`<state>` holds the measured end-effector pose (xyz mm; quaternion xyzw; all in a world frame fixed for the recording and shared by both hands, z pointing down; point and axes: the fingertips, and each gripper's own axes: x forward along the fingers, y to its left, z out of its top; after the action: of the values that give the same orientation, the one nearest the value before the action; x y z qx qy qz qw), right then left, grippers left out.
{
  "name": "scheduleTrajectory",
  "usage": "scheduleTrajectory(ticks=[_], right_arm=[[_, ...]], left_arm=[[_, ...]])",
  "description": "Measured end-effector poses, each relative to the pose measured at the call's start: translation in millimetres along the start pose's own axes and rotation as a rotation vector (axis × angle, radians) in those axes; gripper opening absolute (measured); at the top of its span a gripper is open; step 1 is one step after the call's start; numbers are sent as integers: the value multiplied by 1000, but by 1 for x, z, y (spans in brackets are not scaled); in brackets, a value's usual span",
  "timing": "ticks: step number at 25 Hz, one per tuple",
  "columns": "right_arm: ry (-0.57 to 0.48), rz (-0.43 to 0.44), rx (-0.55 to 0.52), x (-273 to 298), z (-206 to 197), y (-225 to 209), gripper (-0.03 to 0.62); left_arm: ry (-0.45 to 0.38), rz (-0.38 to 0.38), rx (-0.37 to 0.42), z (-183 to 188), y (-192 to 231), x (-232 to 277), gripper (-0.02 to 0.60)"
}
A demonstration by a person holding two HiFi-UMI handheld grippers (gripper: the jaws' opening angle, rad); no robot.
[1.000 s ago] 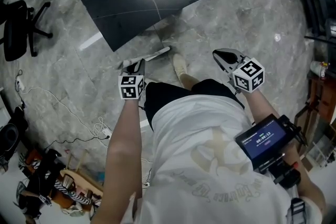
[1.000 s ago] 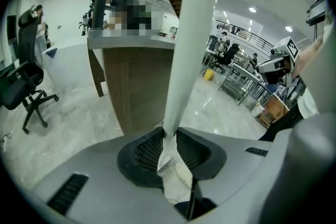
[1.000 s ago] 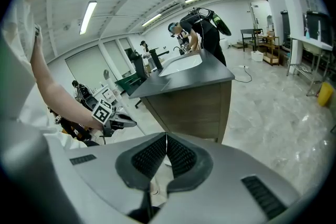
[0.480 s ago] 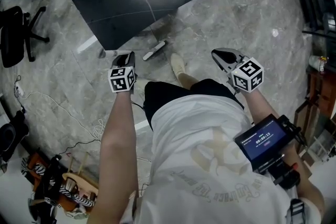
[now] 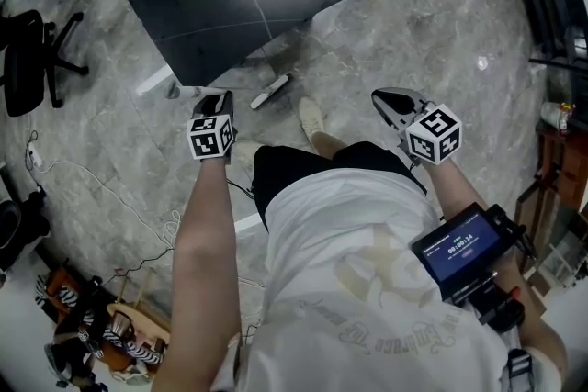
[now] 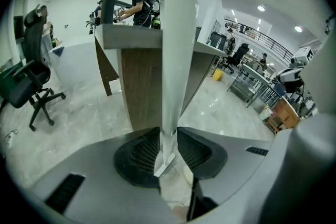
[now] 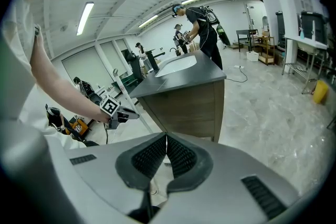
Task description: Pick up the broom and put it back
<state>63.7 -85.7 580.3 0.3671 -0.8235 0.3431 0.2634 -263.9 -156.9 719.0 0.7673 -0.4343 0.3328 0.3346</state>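
the left gripper [image 6: 168,132] was closed on the broom handle [image 6: 177,50], which stood between its two dark pads and ran up from the jaws, out past the top of the left gripper view. below the jaws only a thin pale end showed, and i could not tell if it reached the floor. in the head view a small pale flat piece [image 5: 271,90] lay on the floor just ahead and to the right of this gripper (perhaps the lower end of the broom, but too small to be sure). the right gripper [image 7: 166,140] had its jaws together with nothing between them, and it was well apart from the left one, beyond the person's legs. a desk [image 6: 139,81] with a wooden side stood directly ahead of the left gripper, and an office chair [image 6: 23,86] was further off to its left. in my judgement the picking up was done and the carrying was the step in hand; the putting back was not yet made. the next move called for a firm hold, because a long pole swings easily, and for keeping it free of the desk in front. the place where the broom belongs was not visible, so it had first to be found.
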Motion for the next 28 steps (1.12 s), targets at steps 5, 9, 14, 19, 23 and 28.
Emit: scheduleTrajectory(ticks=[5,9,14,19,23,28], right_arm=[[-9,18,-14,4,2,3,18],[-19,46,-32,12,6,8,18],[-33,105,-63,26,20,19,18],[-64,165,-89,41,40,32,18],[-99,188,-93,48,57,37,18],[-139,163,-90,39,69,58,18]], left_arm=[[-1,23,-25,-5,4,-8,125],[-7,35,-47,-12,3,-24,127],[-70,57,-133,-8,0,-60,127],[-133,79,-189,-1,-6,-98,127],[-153,67,-195,1,-16,-121,126],[-189,1,-173,-2,-29,-161,126]])
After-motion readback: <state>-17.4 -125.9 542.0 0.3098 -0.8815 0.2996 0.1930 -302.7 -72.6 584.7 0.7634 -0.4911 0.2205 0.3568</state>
